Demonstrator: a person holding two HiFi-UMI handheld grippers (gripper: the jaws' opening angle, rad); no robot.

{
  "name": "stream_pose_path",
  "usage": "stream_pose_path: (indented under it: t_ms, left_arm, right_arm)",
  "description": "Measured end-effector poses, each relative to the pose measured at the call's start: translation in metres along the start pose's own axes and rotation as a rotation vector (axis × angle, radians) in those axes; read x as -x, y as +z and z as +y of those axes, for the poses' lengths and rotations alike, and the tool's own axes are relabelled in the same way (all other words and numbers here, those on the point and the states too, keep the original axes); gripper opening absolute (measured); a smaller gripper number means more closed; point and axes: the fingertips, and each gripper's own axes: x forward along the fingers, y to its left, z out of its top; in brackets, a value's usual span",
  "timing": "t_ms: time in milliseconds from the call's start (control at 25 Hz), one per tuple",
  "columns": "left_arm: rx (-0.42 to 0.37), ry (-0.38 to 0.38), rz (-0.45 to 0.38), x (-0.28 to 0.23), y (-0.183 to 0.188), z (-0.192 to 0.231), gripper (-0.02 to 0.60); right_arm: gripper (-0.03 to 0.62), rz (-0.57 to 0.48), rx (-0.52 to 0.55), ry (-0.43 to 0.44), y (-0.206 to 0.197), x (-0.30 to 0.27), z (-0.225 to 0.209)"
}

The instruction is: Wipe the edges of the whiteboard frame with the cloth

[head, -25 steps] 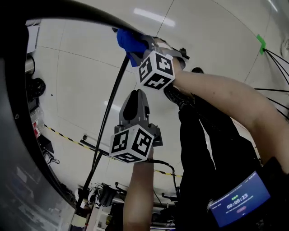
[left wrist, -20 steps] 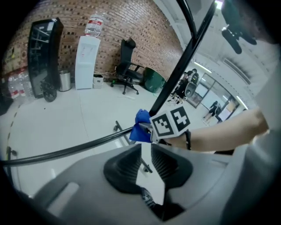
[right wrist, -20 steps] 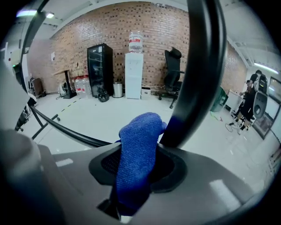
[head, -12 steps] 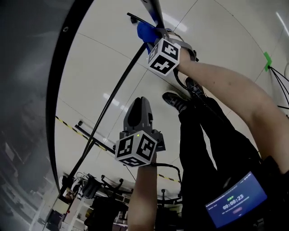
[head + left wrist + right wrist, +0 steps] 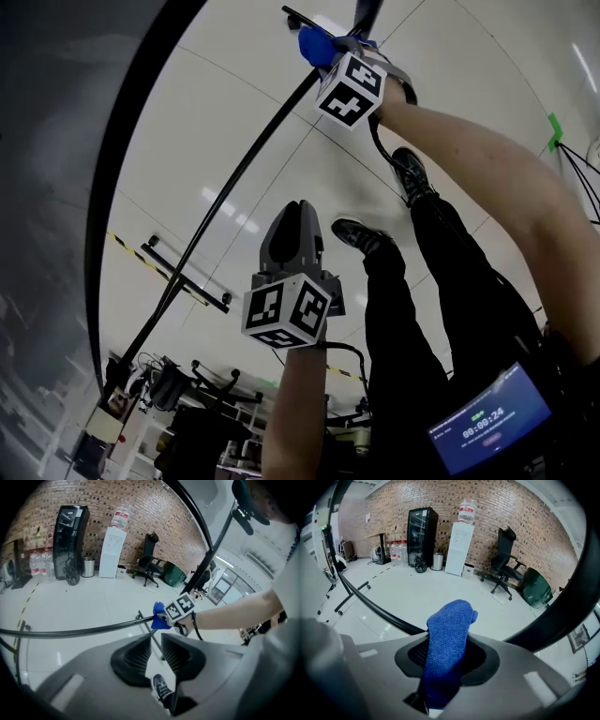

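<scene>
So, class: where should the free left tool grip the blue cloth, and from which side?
Probably the rounded free end of the cloth, standing clear beyond the right tool. Come from ahead, facing that tool: the lower part is clamped between its jaws.

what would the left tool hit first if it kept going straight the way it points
Likely the black frame bar, just beside the blue cloth in the right tool; depth is unclear, so it might pass it.

A white water dispenser [image 5: 457, 550] with a bottle [image 5: 467, 512] on top is seen against the brick wall [image 5: 525, 517]. A black glass-door cooler [image 5: 419, 536] is placed to its left, with a small bin [image 5: 437, 561] between them. A black office chair [image 5: 505, 557] is set to its right.
</scene>
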Motion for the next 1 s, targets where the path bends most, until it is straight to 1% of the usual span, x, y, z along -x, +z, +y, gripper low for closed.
stream_pose_path:
  t_ms: [80, 200, 320, 400, 480, 560, 640, 760, 840, 1000]
  left_arm:
    - [0.012, 0.011, 0.002, 0.013, -0.005, 0.022, 0.067]
    - [0.028, 0.026, -0.02, 0.03, -0.002, 0.048, 0.067]
    - [0.013, 0.028, -0.045, 0.042, 0.005, 0.066, 0.067]
    - [-0.007, 0.037, -0.044, 0.047, 0.001, 0.081, 0.067]
    - [-0.023, 0.055, -0.037, 0.053, -0.007, 0.097, 0.067]
    - [-0.019, 0.087, -0.037, 0.054, -0.011, 0.11, 0.067]
    - [0.0, 0.122, -0.043, 0.049, -0.011, 0.107, 0.067]
    - [0.01, 0.14, -0.05, 0.053, -0.01, 0.099, 0.067]
    - [0.012, 0.145, -0.053, 0.064, -0.01, 0.103, 0.067]
    - [0.054, 0.153, -0.069, 0.075, -0.011, 0.11, 0.067]
  right_arm:
    - [0.141, 0.012, 0.0, -0.006, 0.004, 0.0, 0.013]
    - [0.141, 0.017, 0.028, 0.003, 0.013, 0.001, 0.038]
    - [0.14, 0.014, 0.048, 0.002, 0.022, 0.001, 0.058]
    - [0.14, 0.005, 0.052, 0.008, 0.026, -0.001, 0.075]
    - [0.14, -0.013, 0.059, 0.033, 0.031, -0.001, 0.097]
    - [0.14, -0.03, 0.075, 0.067, 0.035, -0.003, 0.111]
    - [0.14, -0.036, 0.092, 0.095, 0.035, -0.006, 0.108]
    - [0.14, -0.028, 0.081, 0.121, 0.037, -0.003, 0.103]
    - [0.14, -0.02, 0.078, 0.123, 0.04, 0.0, 0.109]
    - [0.14, -0.014, 0.07, 0.104, 0.039, 0.001, 0.115]
